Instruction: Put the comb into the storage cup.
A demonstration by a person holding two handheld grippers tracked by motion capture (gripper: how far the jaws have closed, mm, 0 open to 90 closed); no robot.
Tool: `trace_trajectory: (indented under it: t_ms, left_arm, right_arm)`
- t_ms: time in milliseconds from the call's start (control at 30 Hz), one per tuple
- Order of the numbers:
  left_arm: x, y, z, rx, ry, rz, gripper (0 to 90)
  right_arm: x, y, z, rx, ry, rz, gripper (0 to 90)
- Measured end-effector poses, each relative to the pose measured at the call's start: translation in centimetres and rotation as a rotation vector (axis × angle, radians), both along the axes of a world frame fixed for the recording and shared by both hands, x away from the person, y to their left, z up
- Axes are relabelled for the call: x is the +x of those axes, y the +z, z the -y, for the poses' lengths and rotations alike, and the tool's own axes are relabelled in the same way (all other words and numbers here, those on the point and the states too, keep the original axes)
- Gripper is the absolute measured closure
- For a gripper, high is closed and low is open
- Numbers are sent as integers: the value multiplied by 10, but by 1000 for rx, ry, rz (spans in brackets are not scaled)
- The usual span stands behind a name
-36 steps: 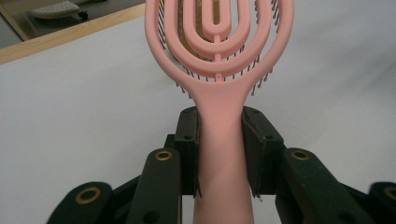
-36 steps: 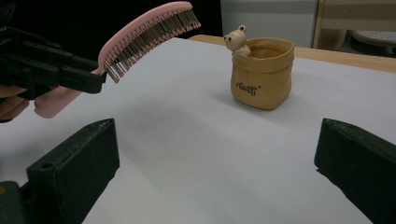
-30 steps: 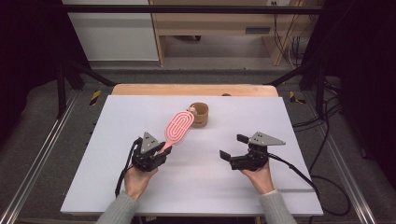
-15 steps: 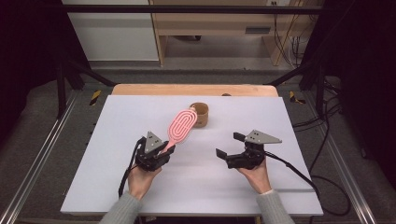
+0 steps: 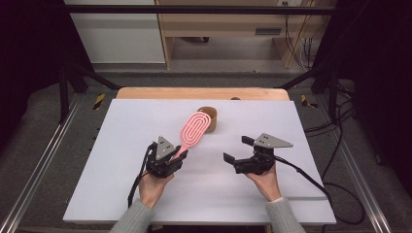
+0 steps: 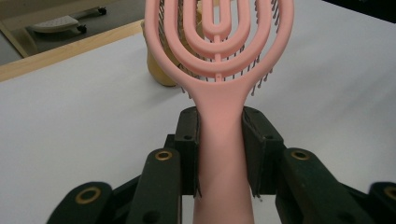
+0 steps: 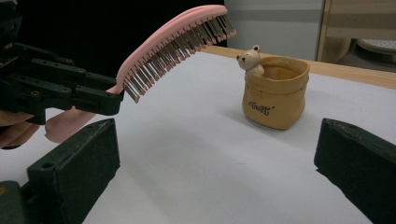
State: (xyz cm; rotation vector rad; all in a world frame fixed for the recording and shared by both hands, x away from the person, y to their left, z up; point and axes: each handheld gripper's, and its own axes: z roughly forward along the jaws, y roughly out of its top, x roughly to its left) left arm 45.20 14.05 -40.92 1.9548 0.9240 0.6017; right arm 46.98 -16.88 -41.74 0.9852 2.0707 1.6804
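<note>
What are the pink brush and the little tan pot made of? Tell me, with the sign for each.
Pink brush: likely moulded plastic, matte; smooth one-piece vented loops, thin dark bristles.
Tan pot: looks like glazed ceramic shaped as a crumpled bag; soft sheen, thick rim, small bear figure.

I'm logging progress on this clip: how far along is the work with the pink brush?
Done: the left gripper is clamped on the handle of the pink hairbrush, which is lifted off the white table, bristles down, its head slanting toward the yellow bear pot. In hand: holding it aloft. Left: probably putting the brush into the pot; it isn't in yet. The right gripper waits open, holding nothing.
</note>
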Motion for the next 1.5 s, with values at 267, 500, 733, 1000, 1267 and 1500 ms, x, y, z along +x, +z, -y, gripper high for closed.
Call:
trace_trajectory:
  t_ms: [267, 500, 733, 1000, 1267, 1500]
  left_arm:
    - [-3, -4, 8, -23, 1, 4, 693]
    - [-6, -8, 12, -46, -3, 9, 693]
    - [-8, -13, 13, -68, 2, 5, 693]
    - [-11, -22, 14, -70, 11, -4, 693]
    - [-12, -27, 16, -91, 20, -8, 693]
    - [-13, -29, 23, -99, 11, -9, 693]
  right_arm:
    - [1, 2, -4, 12, 5, -16, 8]
    - [1, 4, -5, 24, 2, -22, 9]
    - [2, 4, -11, 21, 8, -29, 10]
    - [5, 3, -20, 26, 15, -51, 12]
    - [5, 3, -20, 40, 8, -57, 11]
    - [6, 2, -21, 42, 5, -69, 8]
